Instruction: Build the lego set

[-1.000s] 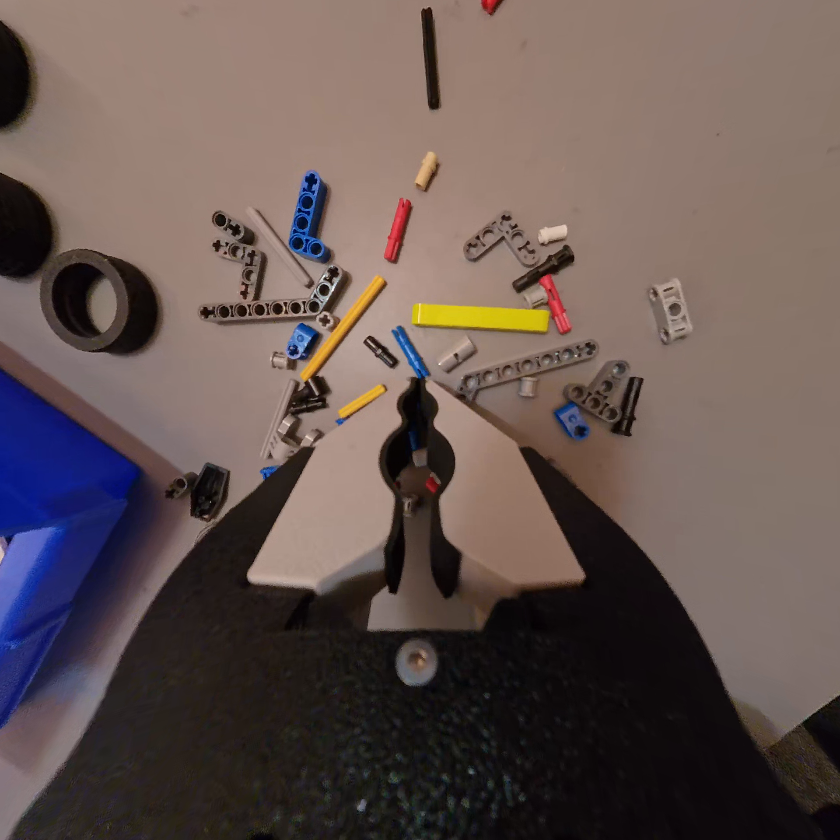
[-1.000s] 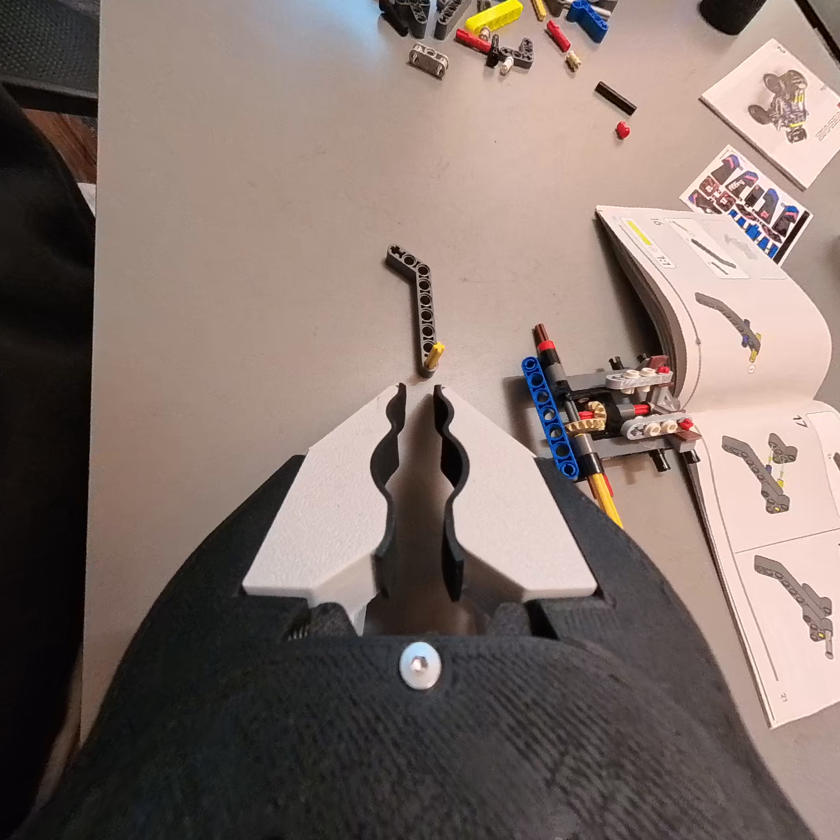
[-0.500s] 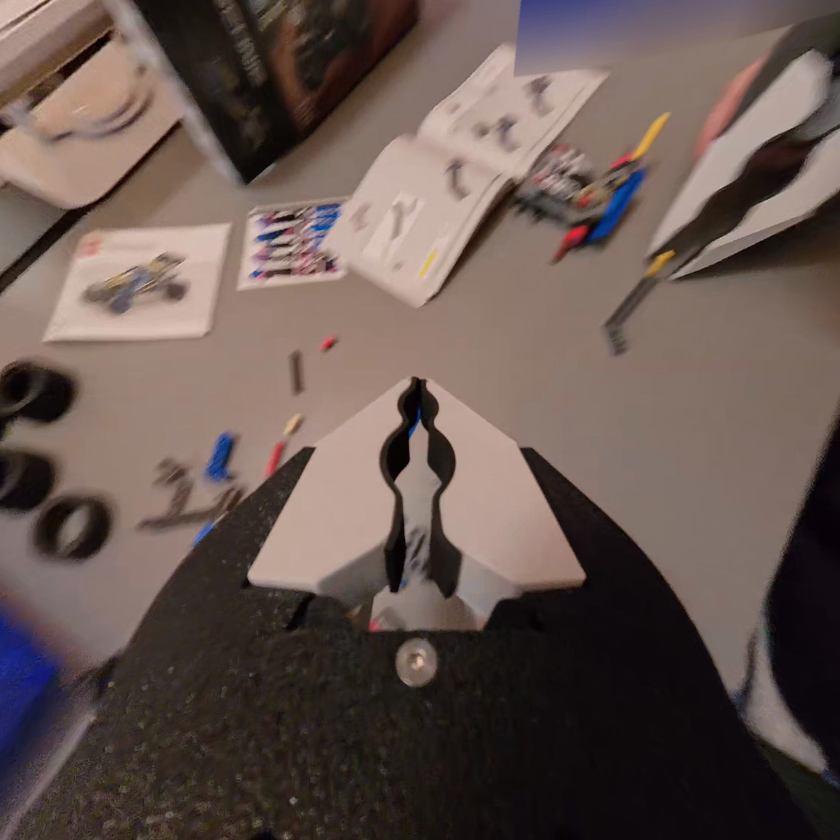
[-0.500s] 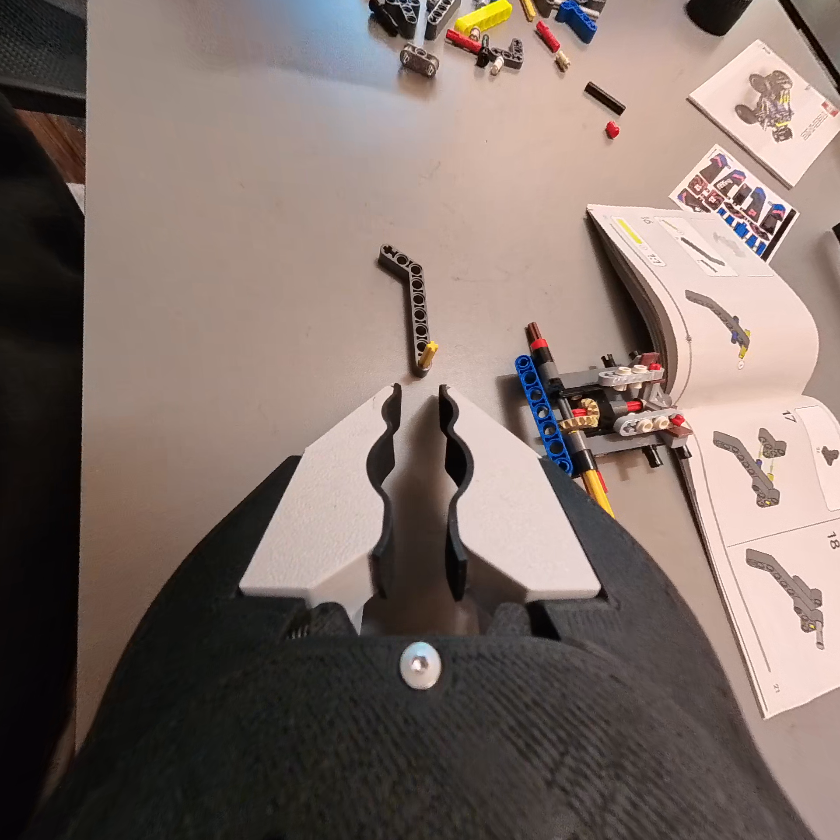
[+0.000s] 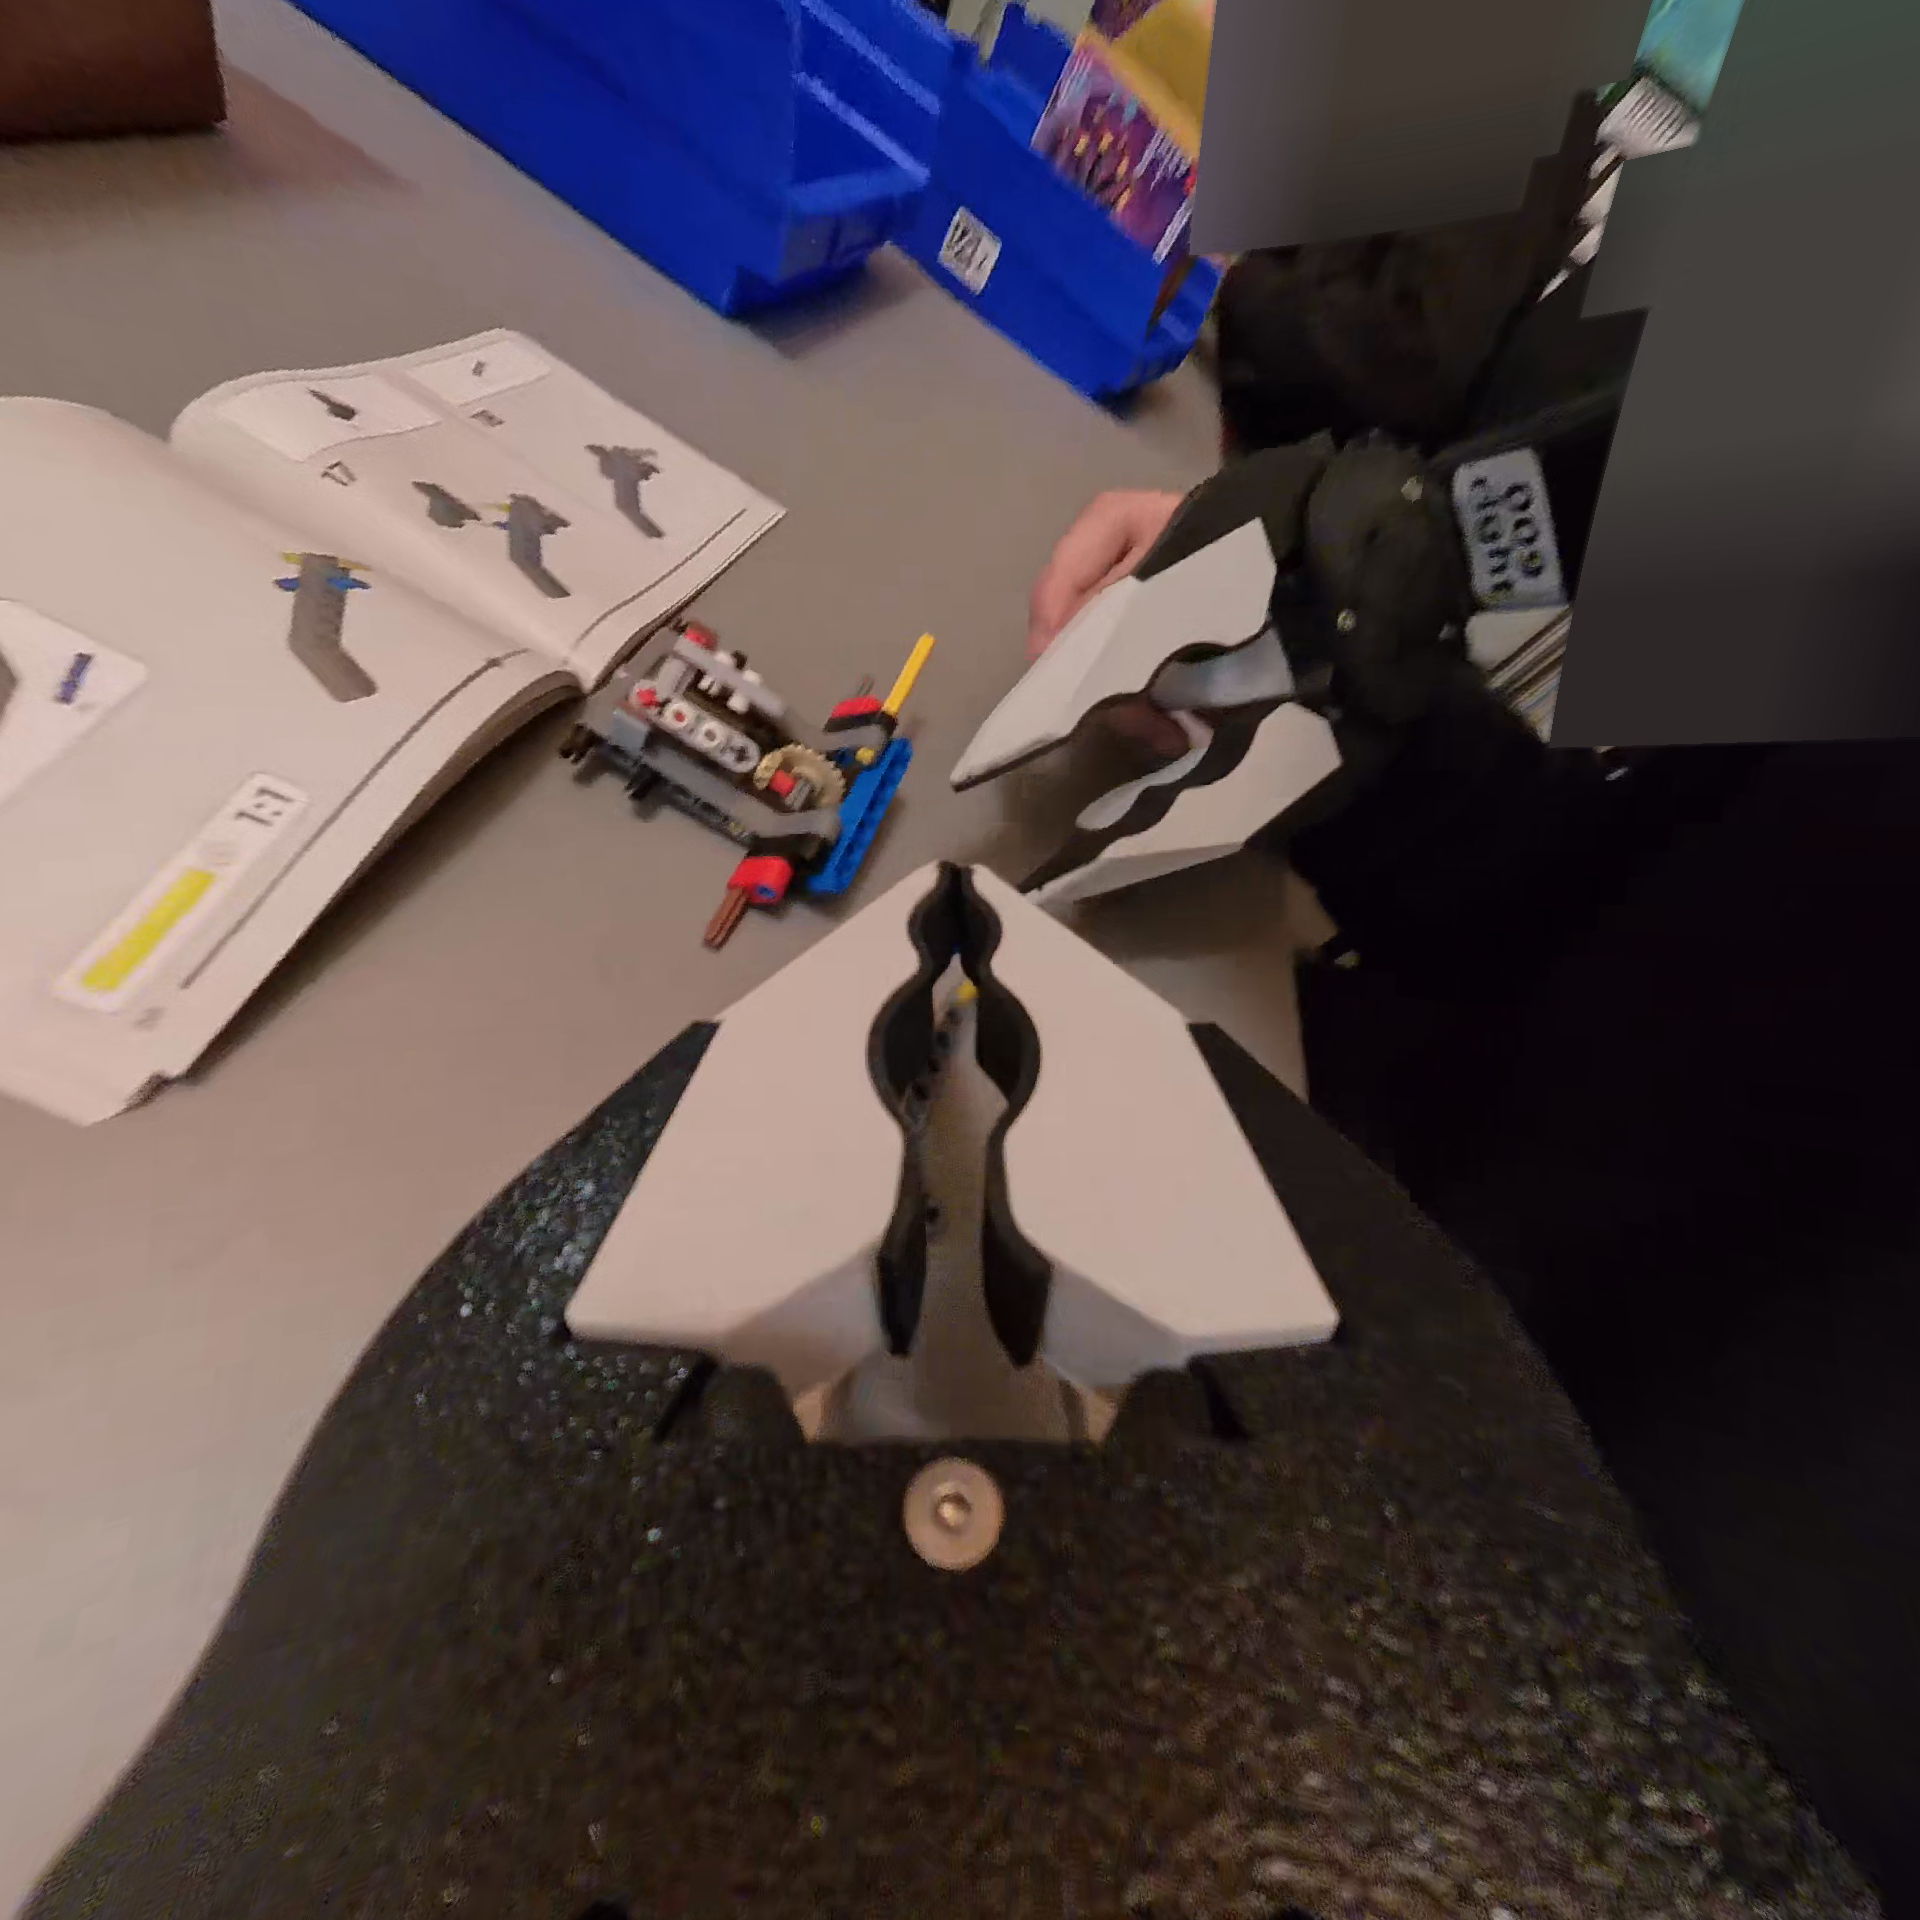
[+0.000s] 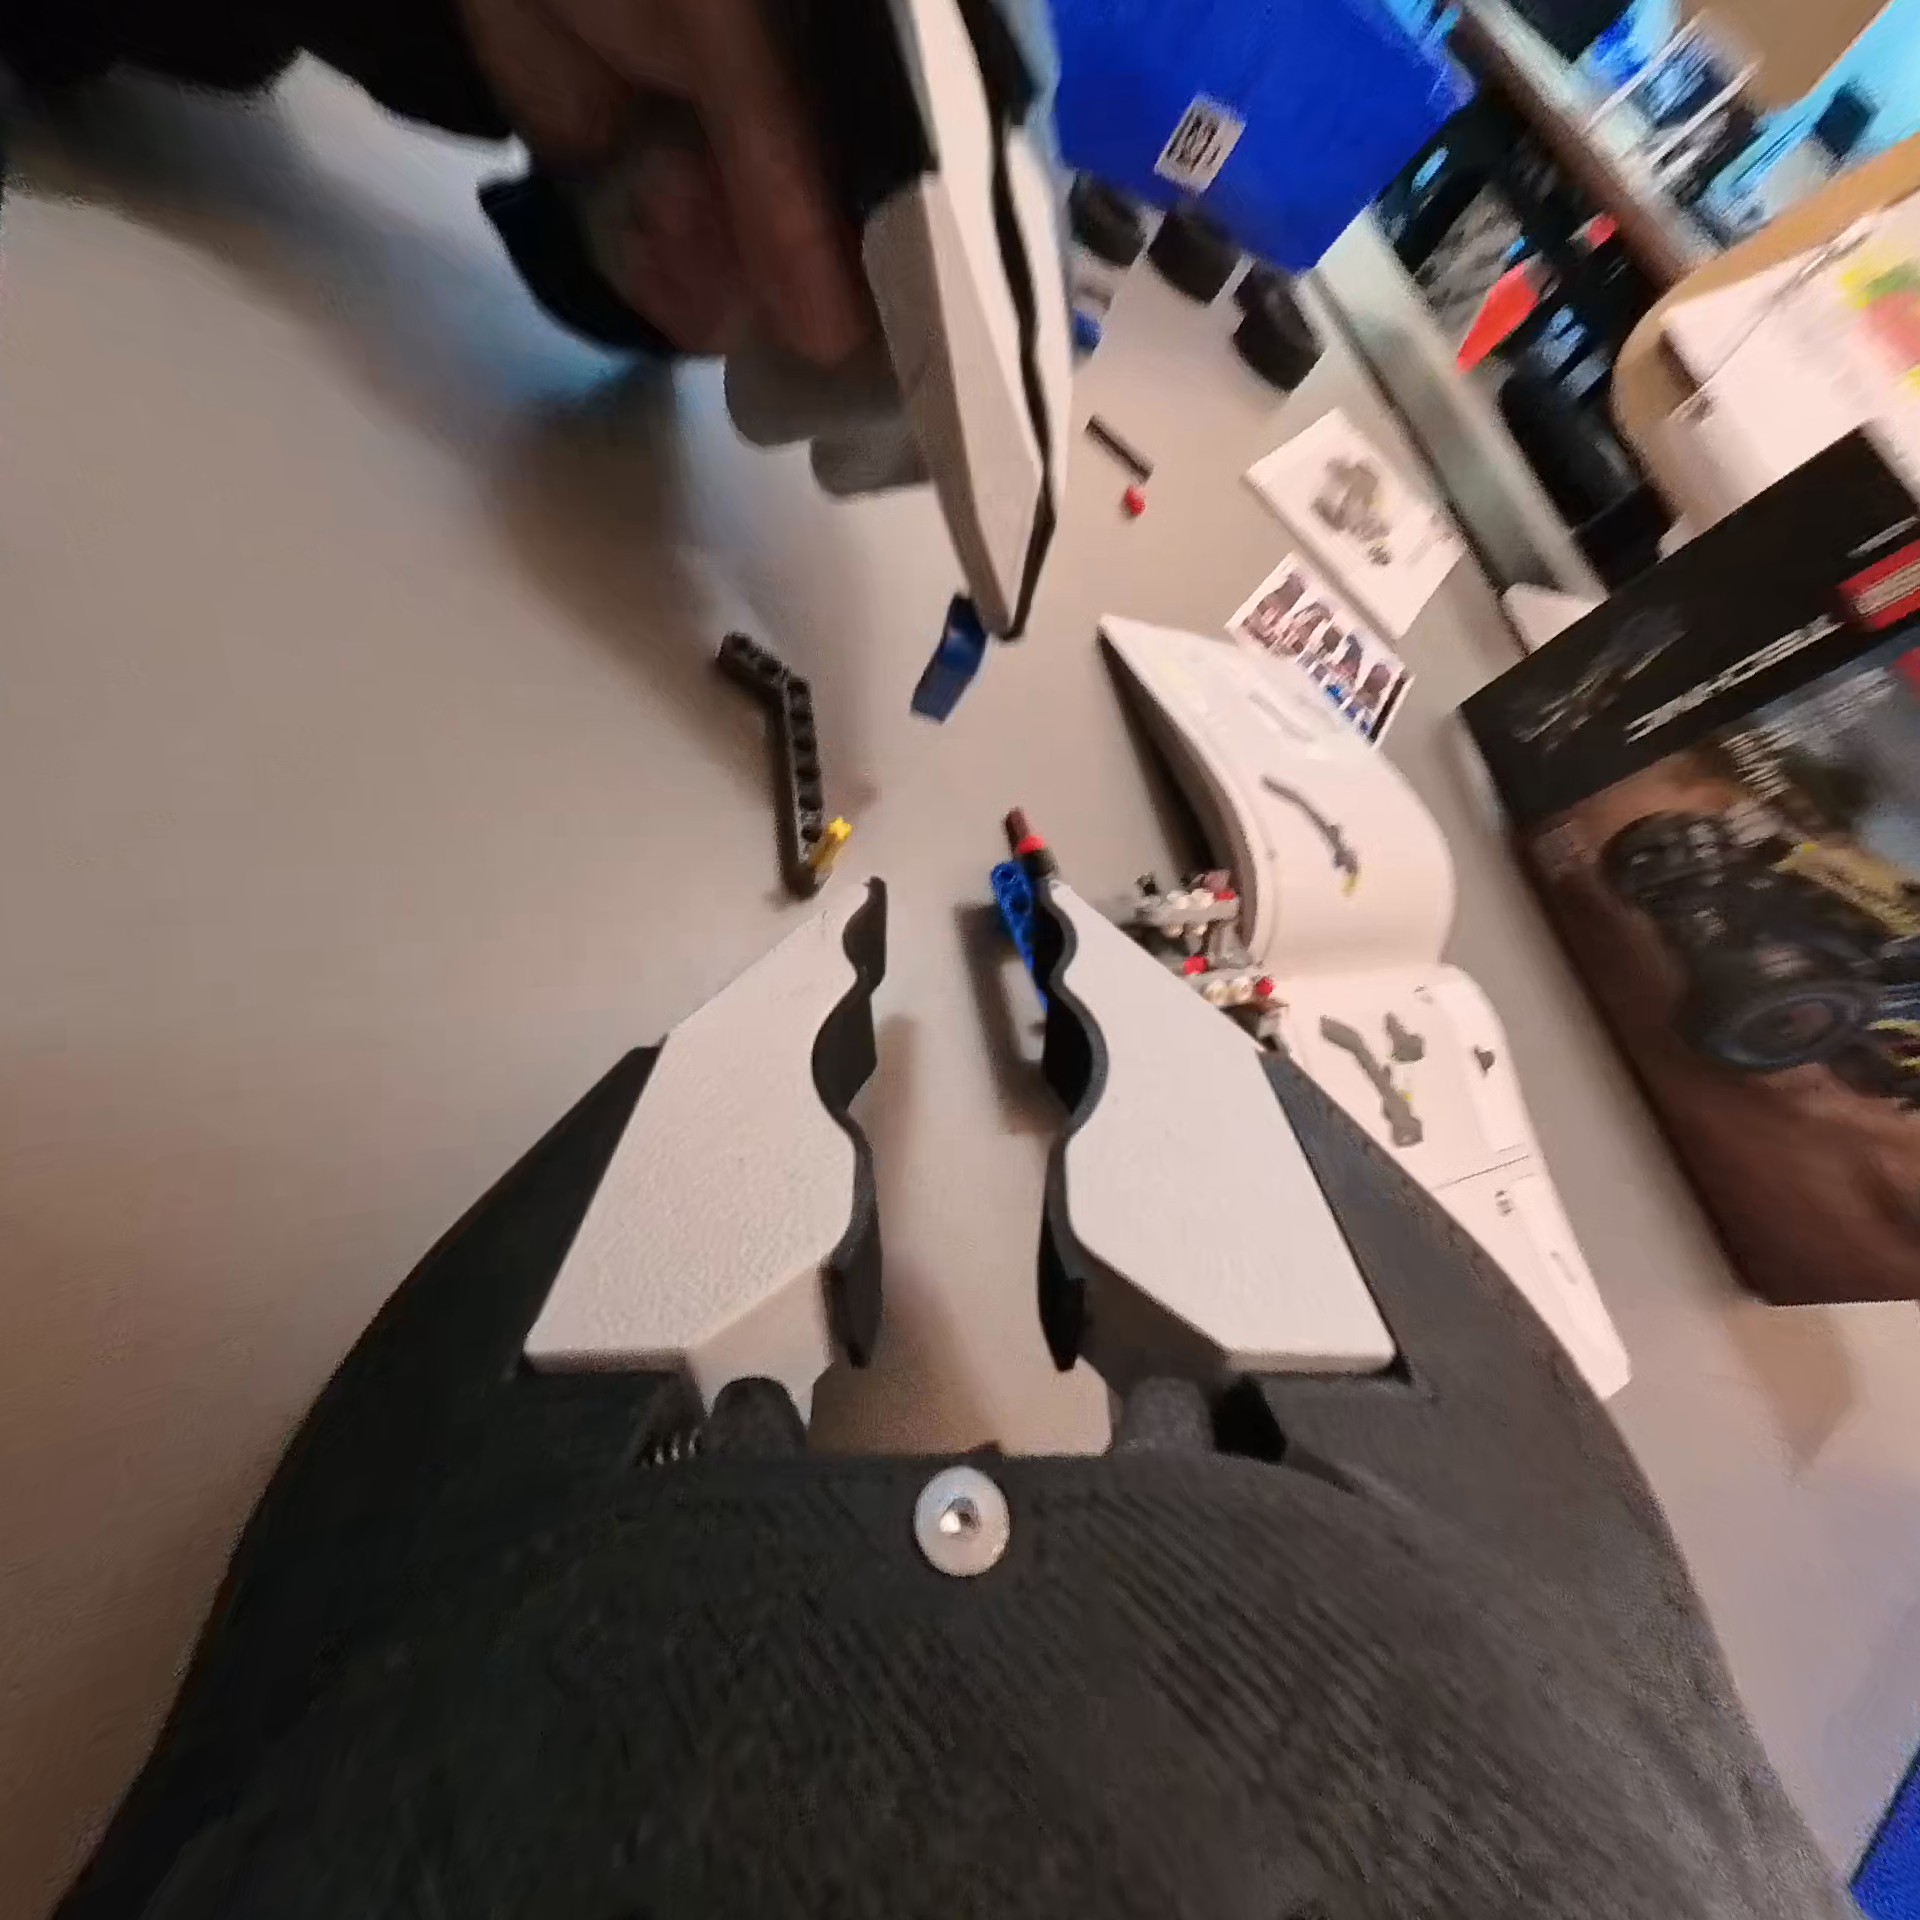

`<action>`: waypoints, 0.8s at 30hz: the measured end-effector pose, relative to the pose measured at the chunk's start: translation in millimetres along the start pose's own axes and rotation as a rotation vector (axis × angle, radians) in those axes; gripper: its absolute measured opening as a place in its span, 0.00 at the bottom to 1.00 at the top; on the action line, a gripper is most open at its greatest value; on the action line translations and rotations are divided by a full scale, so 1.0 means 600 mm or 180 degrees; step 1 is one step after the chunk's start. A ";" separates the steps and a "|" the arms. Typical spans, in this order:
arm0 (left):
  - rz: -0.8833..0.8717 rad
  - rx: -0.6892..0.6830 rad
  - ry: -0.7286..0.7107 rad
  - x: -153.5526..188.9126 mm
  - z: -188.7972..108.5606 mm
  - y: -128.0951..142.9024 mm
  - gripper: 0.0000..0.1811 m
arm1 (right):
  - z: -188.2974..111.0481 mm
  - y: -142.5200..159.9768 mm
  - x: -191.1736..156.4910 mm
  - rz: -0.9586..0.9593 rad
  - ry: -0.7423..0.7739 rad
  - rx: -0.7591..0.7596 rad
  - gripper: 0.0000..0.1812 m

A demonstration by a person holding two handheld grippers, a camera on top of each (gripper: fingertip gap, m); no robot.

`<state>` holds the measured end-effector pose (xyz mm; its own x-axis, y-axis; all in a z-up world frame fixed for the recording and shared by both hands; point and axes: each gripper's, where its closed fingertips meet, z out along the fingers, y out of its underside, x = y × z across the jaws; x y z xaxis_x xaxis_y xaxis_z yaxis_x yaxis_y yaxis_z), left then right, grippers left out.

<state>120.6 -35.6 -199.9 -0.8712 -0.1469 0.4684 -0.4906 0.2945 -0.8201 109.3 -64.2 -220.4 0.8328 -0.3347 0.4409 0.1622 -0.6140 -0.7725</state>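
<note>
My left gripper [image 5: 956,883] is shut. In the right wrist view it [image 6: 1013,623] comes down from the top with a small blue piece [image 6: 951,665] at its tip, held above the table. The piece is hidden in the left wrist view. A dark bent beam [image 6: 795,769] with a yellow pin [image 6: 831,836] lies flat just left of it. My right gripper [image 6: 964,894] is open and empty, low over the table between the beam and the partly built assembly [image 6: 1195,935]. The assembly [image 5: 748,748] and the right gripper [image 5: 992,831] also show in the left wrist view.
The open instruction booklet [image 5: 364,582] lies against the assembly. Blue bins [image 5: 779,135] stand at the back. The set's box [image 6: 1714,883], a sticker sheet [image 6: 1320,644], black tyres [image 6: 1278,322], a black axle [image 6: 1117,447] and a red piece [image 6: 1132,502] lie farther off. Left tips to right tips: about 5 cm.
My left gripper left the parts pile with the blue piece and swung over to the bent beam. My right gripper opened wider and tilted lower towards the table.
</note>
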 end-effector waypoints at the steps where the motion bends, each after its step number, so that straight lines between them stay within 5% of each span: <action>1: -0.0073 0.0092 0.0098 0.005 0.001 -0.005 0.00 | -0.003 -0.012 0.004 0.0023 0.0050 0.0102 0.14; 8: -0.0456 0.0508 0.0349 0.017 -0.002 -0.022 0.00 | -0.004 -0.061 0.016 0.0552 0.0091 0.0472 0.14; 15: -0.0063 -0.0113 -0.1198 -0.103 -0.079 0.030 0.00 | 0.015 -0.005 0.017 0.0447 0.0167 -0.0097 0.12; 24: -0.0169 -0.0293 -0.2199 -0.187 -0.212 0.075 0.00 | 0.011 0.026 0.017 0.0521 0.0193 -0.0279 0.10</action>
<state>198.3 114.4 -247.7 -0.6726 -0.7212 0.1656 -0.5560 0.3448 -0.7563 124.0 -72.5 -231.0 0.8106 -0.4759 0.3414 -0.0216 -0.6068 -0.7946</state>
